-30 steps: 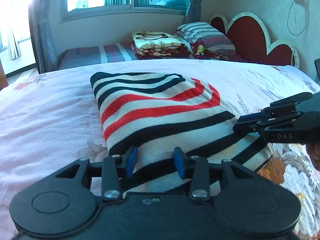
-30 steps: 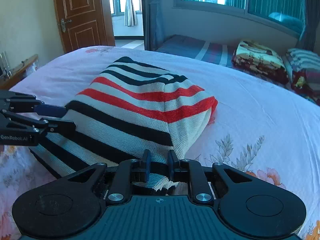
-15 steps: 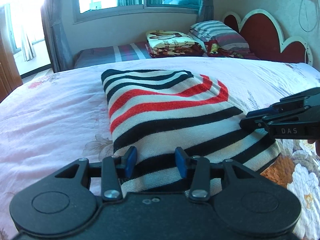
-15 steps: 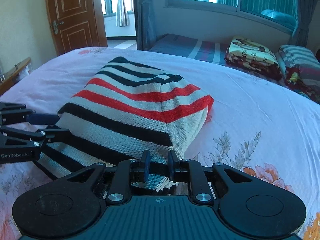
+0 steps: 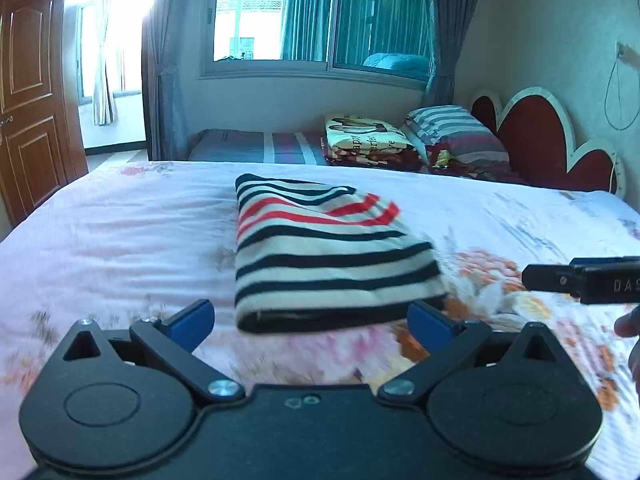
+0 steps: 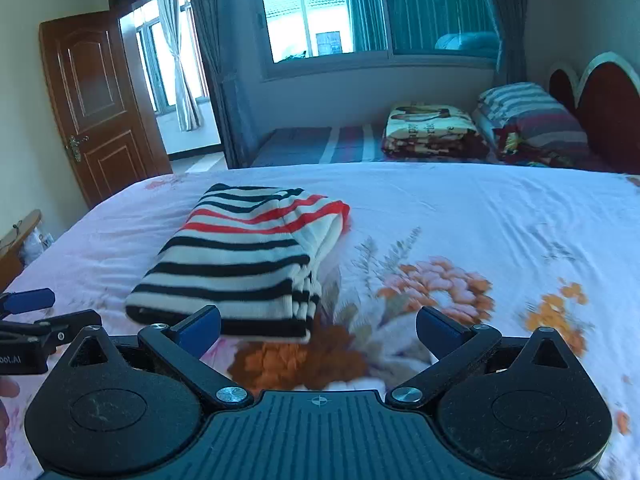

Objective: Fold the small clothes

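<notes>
A folded sweater with black, white and red stripes lies flat on the floral bedspread; the right wrist view shows the sweater too. My left gripper hangs just short of its near edge, jaws opening wide, nothing between them. My right gripper stands off the sweater's near right corner, jaws also opening wide and empty. Each gripper appears at the edge of the other's view: the right gripper at the right edge, the left gripper at the left edge.
Behind the bed a second, striped bed holds a folded blanket and a striped pillow. A red headboard stands at the right, a wooden door at the left, a window at the back.
Both grippers let go of the sweater's near edge, opened wide and pulled back and up from it. The sweater now lies folded on the bed, farther away in both views.
</notes>
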Available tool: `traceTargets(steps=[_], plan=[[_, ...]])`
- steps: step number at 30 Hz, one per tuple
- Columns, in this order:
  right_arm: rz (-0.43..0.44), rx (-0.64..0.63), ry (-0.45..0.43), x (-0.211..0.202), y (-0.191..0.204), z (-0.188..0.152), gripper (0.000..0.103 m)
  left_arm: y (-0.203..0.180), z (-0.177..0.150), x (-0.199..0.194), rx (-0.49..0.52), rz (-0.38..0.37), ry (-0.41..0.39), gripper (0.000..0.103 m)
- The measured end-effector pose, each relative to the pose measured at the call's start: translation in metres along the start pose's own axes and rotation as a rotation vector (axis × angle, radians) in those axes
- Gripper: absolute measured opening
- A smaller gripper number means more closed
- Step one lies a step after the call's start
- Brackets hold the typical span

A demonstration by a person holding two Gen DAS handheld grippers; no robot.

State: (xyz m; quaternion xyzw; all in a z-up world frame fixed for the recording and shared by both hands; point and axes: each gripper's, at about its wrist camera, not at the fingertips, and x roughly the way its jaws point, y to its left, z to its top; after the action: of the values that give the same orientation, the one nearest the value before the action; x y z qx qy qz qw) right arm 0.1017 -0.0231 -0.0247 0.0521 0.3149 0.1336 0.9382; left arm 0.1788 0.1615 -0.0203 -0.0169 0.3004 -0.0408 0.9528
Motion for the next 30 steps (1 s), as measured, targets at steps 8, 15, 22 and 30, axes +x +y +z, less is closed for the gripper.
traceTargets(steps=[8,15,22,30], plan=[[-0.053,-0.006,-0.048,-0.107,0.023,-0.022,0.103,-0.029,-0.014,-0.095,-0.026,0.002,-0.050,0.103],[-0.086,-0.023,-0.089,-0.187,0.041,-0.042,0.103,-0.049,-0.034,-0.169,-0.001,0.005,-0.086,0.103],[-0.065,-0.027,-0.105,-0.244,0.050,-0.067,0.103,-0.065,-0.056,-0.217,0.050,0.017,-0.118,0.103],[-0.076,-0.040,-0.130,-0.280,0.059,-0.079,0.103,-0.080,-0.069,-0.258,0.053,-0.014,-0.145,0.103]])
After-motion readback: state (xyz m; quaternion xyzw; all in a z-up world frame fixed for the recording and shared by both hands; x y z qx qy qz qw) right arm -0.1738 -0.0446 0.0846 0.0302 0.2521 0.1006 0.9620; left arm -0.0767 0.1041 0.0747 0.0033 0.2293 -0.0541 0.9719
